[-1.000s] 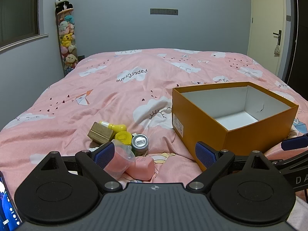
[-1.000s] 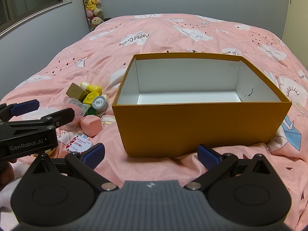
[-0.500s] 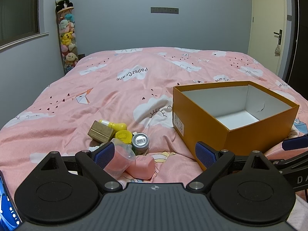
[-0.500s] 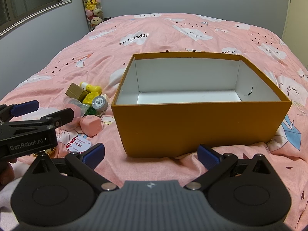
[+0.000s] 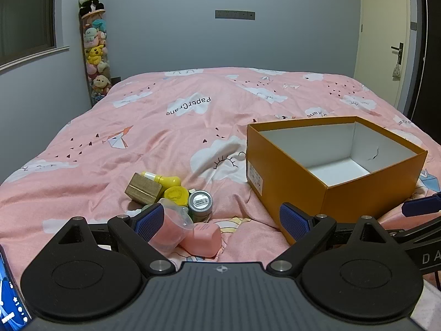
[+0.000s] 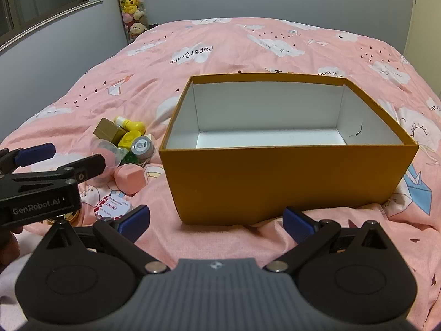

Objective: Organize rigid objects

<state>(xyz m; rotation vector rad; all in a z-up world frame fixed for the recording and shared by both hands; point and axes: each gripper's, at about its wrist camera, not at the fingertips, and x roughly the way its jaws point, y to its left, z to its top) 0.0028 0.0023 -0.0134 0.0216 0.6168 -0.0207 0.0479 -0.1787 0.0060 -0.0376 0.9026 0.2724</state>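
An open orange box with a white, empty inside sits on the pink bed. Left of it lies a small pile: a wooden block, a yellow bottle, a yellow lid, a grey round tin, a clear plastic cup and a pink case. My left gripper is open just short of the pile; it also shows in the right wrist view. My right gripper is open and empty before the box's near wall.
A round white mint tin lies near the bed's front edge. A clear column of plush toys stands at the far left corner by the wall. A door is at the far right. The pink duvet stretches back behind the box.
The left wrist view has drifted slightly, the scene sitting a little lower and right. Both grippers stay open and the objects have not moved.
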